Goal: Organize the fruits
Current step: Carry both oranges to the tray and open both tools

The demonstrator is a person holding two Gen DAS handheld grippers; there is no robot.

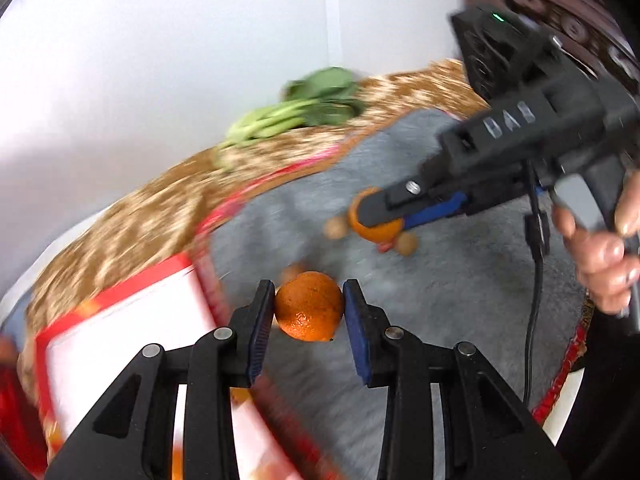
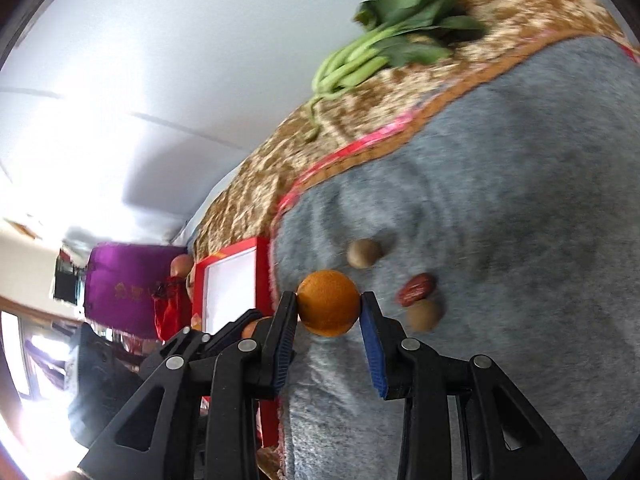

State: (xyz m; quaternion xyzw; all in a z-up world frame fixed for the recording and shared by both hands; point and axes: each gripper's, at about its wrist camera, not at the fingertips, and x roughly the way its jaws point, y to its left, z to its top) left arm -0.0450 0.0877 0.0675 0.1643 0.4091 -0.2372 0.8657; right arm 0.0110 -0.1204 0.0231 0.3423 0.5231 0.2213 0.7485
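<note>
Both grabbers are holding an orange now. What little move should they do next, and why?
Probably carry both over to the red box and let go there. The left gripper pinches one orange, the right gripper pinches another orange, and both fruits look lifted off the grey mat. The box sits open beside the mat.

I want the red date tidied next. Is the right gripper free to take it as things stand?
Probably not yet: the right gripper is shut on an orange. The red date lies uncovered on the grey mat just beyond.
</note>
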